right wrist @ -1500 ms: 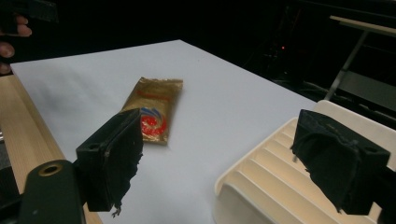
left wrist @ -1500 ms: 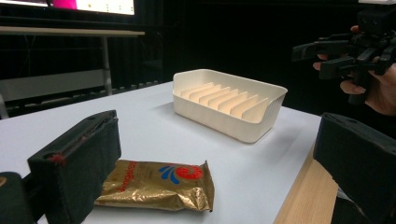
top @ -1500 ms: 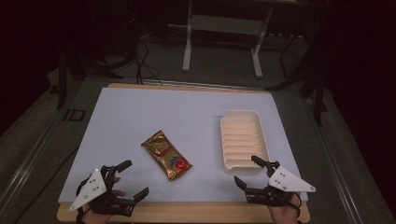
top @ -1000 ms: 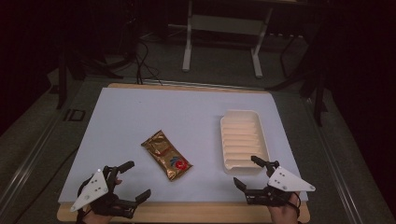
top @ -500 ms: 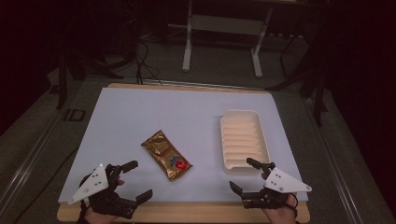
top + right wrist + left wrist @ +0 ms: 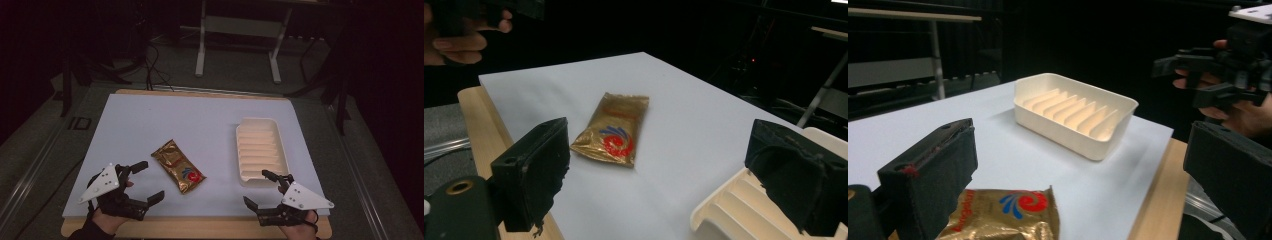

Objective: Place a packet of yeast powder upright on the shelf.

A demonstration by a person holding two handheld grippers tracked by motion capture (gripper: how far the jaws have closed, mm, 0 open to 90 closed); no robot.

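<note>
dark room, white table. gold snack bag with a red and blue swirl near the front edge, writing too blurry. left gripper and right gripper both gape wide, holding nothing.

In my left gripper view my own near jaw hides a corner of the gold packet, whose lettering blurs past reading.

Gold packet, cream tray
</note>
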